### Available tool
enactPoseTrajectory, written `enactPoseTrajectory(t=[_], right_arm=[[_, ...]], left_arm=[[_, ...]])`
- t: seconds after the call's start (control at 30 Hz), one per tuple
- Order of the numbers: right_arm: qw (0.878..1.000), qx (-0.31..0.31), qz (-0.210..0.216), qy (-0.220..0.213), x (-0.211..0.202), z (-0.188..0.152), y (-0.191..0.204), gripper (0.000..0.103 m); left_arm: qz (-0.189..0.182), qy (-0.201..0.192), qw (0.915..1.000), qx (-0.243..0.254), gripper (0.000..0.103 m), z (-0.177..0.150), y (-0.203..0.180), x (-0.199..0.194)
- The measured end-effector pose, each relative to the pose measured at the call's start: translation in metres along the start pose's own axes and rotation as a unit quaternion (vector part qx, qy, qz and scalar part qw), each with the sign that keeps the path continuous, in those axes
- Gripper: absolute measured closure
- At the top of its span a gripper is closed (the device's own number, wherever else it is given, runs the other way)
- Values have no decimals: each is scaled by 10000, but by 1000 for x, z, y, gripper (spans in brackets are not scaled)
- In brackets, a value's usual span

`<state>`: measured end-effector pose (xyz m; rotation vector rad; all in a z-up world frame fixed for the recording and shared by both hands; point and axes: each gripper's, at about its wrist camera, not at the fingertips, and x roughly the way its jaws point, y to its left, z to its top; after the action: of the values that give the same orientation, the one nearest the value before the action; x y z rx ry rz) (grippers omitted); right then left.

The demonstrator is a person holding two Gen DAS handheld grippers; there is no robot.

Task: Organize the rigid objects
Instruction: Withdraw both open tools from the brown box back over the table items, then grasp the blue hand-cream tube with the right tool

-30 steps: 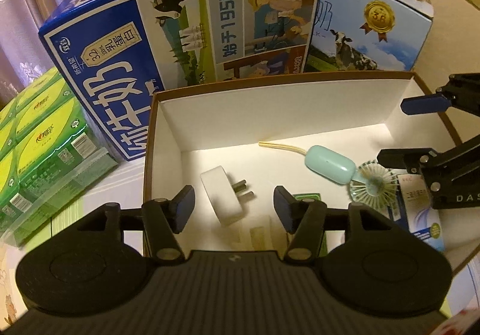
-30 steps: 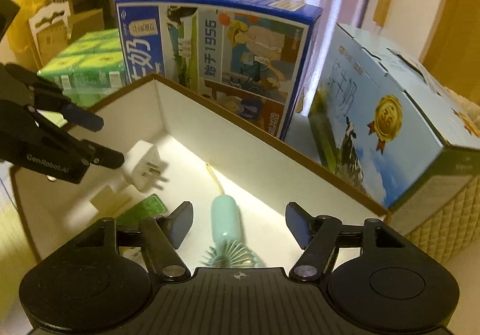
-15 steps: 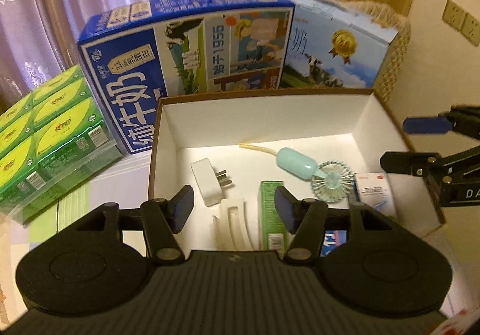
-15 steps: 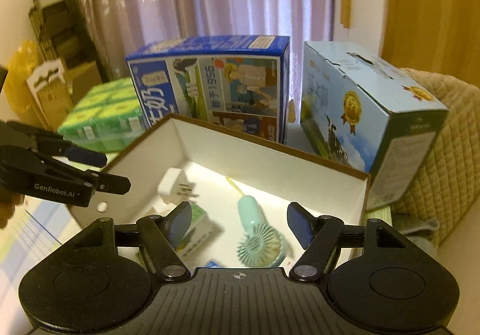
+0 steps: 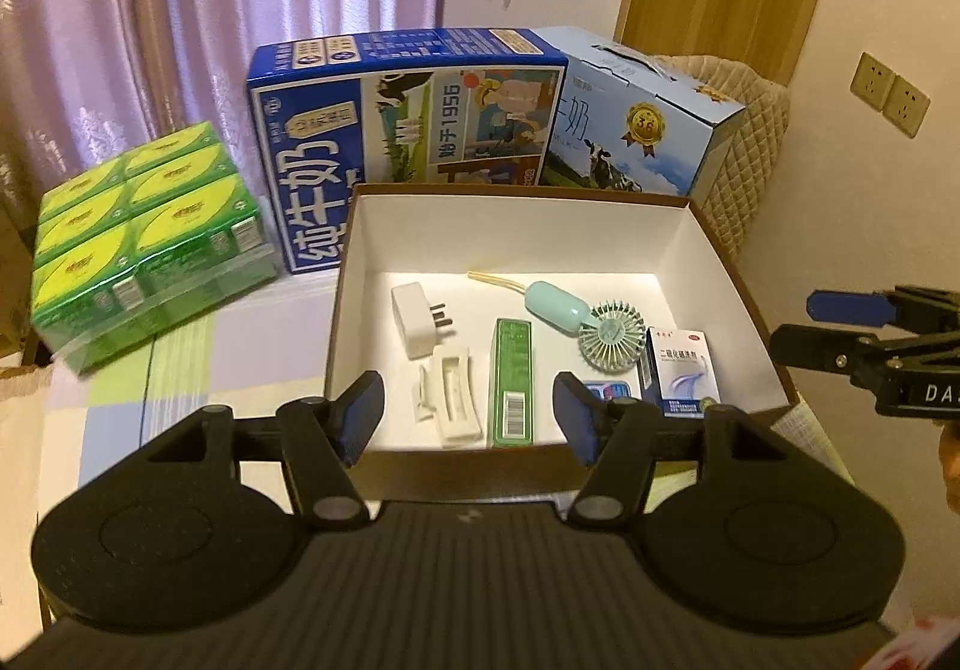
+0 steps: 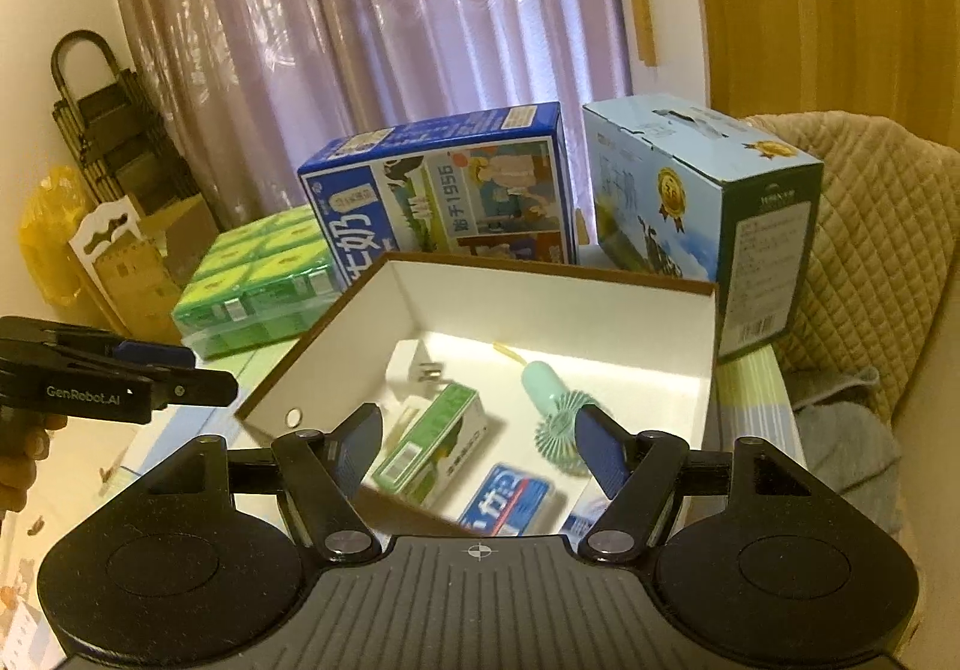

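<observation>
A brown-rimmed box (image 5: 510, 232) with a white inside stands on the table. In it lie a white plug adapter (image 5: 414, 319), a white clip (image 5: 456, 397), a green carton (image 5: 511, 379), a teal hand fan (image 5: 609, 337), a small blue pack (image 5: 606, 389) and a blue-and-white medicine box (image 5: 684, 370). My left gripper (image 5: 468, 412) hovers above the box's near edge, its jaws opening with nothing between them. My right gripper (image 6: 480, 436) hangs open and empty over the box's right side, above the same box (image 6: 552, 304). Each gripper shows at the edge of the other's view.
Behind the box stand a dark blue milk carton (image 5: 408, 129) and a light blue milk case (image 5: 636, 129). A wrapped pack of green drink cartons (image 5: 144, 226) sits to the left. A quilted chair (image 6: 870, 250) is at the right, curtains behind.
Both grippers have drawn back and upward from inside the box. The whole box and all its contents now show. The left jaws stand a little wider.
</observation>
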<state>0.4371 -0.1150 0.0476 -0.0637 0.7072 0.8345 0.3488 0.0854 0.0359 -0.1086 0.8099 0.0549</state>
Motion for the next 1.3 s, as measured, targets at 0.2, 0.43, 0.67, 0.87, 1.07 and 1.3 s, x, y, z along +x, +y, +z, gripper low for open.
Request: enactPoseTrajectory(t=[0.2,0.43,0.67,0.87,1.07,1.3], right_arm=[[9998,144,-14,114,-16,-29,13,35],[9984,213,-77,516,-17,-71,31,35],[9921,483,-103,1154,-8,-112,43,35],[9833,613,-187,1706,5,-141,54,35],[9730,830,-316,2130,19,-158,58,35],[9651,851,-644,2392,40,-171,62,35]], left_arm=[[-42,27,10000,-80,44,-30,1,-23],[-26,459,9988,-182,44,-79,-1,-24],[-53,1093,9934,-351,44,-132,0,-12],[-135,1457,9883,-425,44,-159,-3,-3],[-144,1650,9853,-414,44,-173,-8,7],[-52,1852,9816,-454,44,-186,-4,22]])
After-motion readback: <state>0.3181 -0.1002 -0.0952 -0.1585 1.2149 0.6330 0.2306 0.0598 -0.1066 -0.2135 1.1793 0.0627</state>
